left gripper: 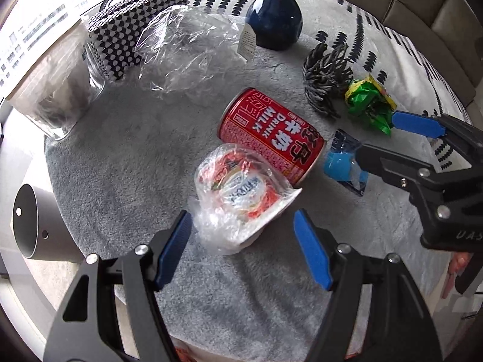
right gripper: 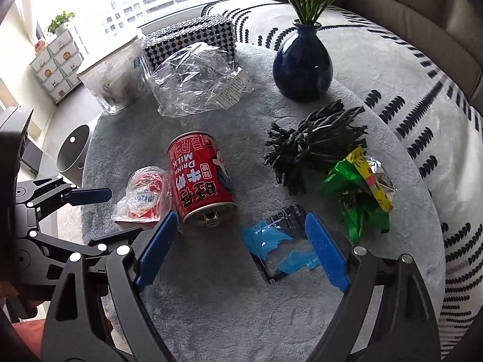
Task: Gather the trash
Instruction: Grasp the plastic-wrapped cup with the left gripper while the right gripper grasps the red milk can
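On the tabletop: a round tabletop (right gripper: 211, 295) with a grey fuzzy cover carries all the trash; its near edge is cut off by both tools.
Left tool: the left tool (left gripper: 243, 250) has its blue fingers wide apart, one at each side of the crumpled food wrapper (left gripper: 241, 199), not touching it as far as I can see.
Right tool: the right tool (right gripper: 241, 255) is also spread wide and holds nothing; its right finger covers one edge of the blue packet (right gripper: 282, 246), and I cannot tell if it touches.
Red can: the red milk can (right gripper: 200, 181) lies on its side in the middle, pull-tab end toward the right wrist camera, just beside the food wrapper.
Green wrapper: the green and yellow wrapper (right gripper: 359, 193) lies crushed near the right edge; its print is too crumpled to read.
Clear bag: the clear plastic bag (right gripper: 196, 81) sits at the far side and partly hides the dotted box (right gripper: 193, 39) behind it.
Dark bundle: the dark stringy bundle (right gripper: 314, 141) lies between the green wrapper and the blue vase (right gripper: 302, 66); what it is made of is hard to make out.
Jar: the clear jar (left gripper: 51, 90) at far left has contents too blurred to name.
Grey cylinder: a grey cylinder (left gripper: 33, 226) stands off the table's left side, partly hidden by the edge.
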Tool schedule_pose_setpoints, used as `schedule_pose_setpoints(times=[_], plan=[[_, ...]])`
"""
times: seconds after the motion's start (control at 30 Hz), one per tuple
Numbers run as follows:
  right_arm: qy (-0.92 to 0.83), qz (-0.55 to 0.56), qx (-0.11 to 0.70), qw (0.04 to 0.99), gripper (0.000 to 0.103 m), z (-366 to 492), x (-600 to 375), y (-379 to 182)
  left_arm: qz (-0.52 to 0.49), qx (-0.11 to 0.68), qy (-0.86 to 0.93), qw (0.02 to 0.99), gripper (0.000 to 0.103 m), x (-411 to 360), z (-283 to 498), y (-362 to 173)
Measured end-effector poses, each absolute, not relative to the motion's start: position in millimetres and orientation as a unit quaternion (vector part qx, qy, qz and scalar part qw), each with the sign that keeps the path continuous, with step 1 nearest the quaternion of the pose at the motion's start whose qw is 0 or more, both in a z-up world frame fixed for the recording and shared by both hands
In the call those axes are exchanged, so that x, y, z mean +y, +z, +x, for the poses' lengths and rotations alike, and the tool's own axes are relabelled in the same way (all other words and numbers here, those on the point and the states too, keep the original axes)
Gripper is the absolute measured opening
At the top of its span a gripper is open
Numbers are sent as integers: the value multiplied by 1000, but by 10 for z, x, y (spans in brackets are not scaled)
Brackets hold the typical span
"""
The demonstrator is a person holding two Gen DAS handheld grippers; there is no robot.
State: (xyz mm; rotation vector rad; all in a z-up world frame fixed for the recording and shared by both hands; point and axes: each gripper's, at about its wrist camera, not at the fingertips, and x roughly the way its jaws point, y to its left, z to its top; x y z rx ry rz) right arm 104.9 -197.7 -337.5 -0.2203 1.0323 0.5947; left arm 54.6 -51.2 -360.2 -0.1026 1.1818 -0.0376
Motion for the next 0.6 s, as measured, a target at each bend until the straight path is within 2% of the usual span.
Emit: schedule_pose_setpoints(times=[0.37, 0.6], plan=[[316, -134, 482, 806, 84, 1196, -1867, -3461, -111, 548, 18, 829, 71, -528, 625, -3724], [316, -131, 485, 805, 84, 1236, -1922, -3486, -108, 546, 33, 830, 76, -566, 710, -3807]])
